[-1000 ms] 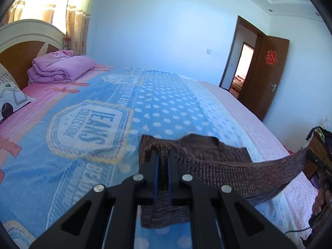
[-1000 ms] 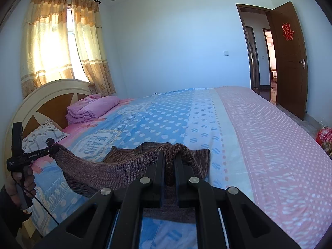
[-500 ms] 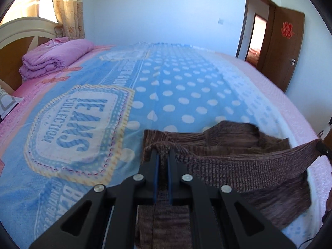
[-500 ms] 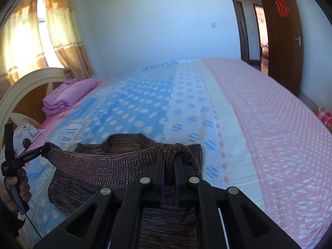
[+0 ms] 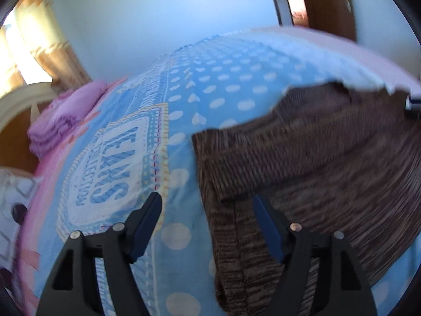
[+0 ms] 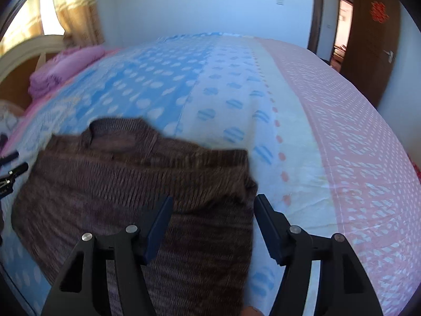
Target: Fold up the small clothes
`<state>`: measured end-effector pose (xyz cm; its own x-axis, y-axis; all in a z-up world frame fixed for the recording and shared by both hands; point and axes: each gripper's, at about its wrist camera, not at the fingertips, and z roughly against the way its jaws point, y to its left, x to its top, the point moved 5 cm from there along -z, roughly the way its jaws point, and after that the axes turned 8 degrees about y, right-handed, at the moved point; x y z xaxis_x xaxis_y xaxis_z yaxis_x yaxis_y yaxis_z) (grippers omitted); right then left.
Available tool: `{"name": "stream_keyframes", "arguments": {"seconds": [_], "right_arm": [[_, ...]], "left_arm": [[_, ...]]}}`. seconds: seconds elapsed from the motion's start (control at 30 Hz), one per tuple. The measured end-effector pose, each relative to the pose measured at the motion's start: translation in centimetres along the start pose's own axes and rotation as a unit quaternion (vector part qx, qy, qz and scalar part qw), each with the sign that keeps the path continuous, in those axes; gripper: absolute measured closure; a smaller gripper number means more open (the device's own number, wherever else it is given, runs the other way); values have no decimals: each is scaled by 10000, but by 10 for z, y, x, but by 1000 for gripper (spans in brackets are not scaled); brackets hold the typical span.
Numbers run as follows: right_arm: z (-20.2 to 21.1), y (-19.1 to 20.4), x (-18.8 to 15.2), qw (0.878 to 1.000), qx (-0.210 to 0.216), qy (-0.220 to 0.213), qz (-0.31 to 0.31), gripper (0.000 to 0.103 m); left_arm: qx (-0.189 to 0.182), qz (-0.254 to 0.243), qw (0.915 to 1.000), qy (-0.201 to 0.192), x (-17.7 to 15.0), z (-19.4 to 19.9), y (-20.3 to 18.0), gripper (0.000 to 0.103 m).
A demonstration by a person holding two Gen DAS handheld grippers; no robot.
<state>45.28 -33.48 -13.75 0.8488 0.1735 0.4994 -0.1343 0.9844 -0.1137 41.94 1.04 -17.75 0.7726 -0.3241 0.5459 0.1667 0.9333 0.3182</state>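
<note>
A brown knitted sweater [image 5: 302,158] lies folded over itself on the bed's blue dotted cover [image 5: 223,84]. My left gripper [image 5: 208,202] hangs just above the sweater's left corner, jaws opening, the cloth under the gap but not pinched. In the right wrist view the same sweater [image 6: 126,179] spreads to the lower left. My right gripper [image 6: 213,205] is over its right corner, jaws opening too, with the knit edge between the fingers and free of the pads. The other gripper's tip [image 6: 13,173] shows at the left edge.
A folded pink quilt [image 5: 65,115] and a pillow [image 5: 15,192] lie by the wooden headboard [image 6: 23,52] on the left. The bed's pink side [image 6: 355,137] stretches right toward an open brown door [image 6: 368,31]. Curtains [image 6: 76,8] hang at the window.
Both grippers sank toward the bed with the sweater's hem, laid it over the lower part, then went from shut on the hem to open, letting the cloth go.
</note>
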Motion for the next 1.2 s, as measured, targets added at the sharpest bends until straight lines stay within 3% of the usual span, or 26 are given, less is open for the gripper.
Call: {"name": "stream_keyframes", "arguments": {"seconds": [0.1,0.17,0.27,0.33,0.4,0.47,0.5,0.6,0.7,0.9,0.93,1.03,1.1,1.2], "right_arm": [[-14,15,0,9942,-764,202,728,37],[-19,18,9,9903,-1003,233,932,37],[-23,9,44,9883,-1237,248,860,37],[-10,-7,77,9872,-1495,-147,542,37],[5,-21,92,9893,-1402,-385,133,37],[14,-29,95,9916,-1197,-492,-65,37],[14,-31,92,9918,-1188,-478,-27,37],[14,-39,70,9930,-1103,-422,-39,37],[21,-42,36,9981,-454,-333,-247,37],[54,-28,-47,9987,281,-343,-271,37],[57,-24,-62,9984,407,-299,-266,37],[62,-17,-87,9980,544,-244,-226,37],[62,-12,-100,9980,577,-183,-196,37],[60,-7,-109,9979,582,-162,-214,37]], "left_arm": [[277,-101,9994,160,11,-20,-5,28],[433,-58,9989,182,24,-31,-3,26],[959,32,9953,148,51,-42,7,26],[1133,255,9931,165,68,-43,20,26],[1005,449,9938,134,76,-39,31,19],[1241,422,9913,118,75,-37,40,9],[1273,392,9910,116,72,-37,43,8],[990,325,9943,206,48,-33,52,9],[364,461,9982,130,10,-9,62,9],[-684,306,9971,-100,-74,53,45,12],[-817,253,9963,-73,-82,57,38,14],[-1290,144,9915,56,-100,60,11,35],[-1278,-58,9918,62,-104,57,-7,50],[-1394,38,9902,85,-98,48,-15,52]]}}
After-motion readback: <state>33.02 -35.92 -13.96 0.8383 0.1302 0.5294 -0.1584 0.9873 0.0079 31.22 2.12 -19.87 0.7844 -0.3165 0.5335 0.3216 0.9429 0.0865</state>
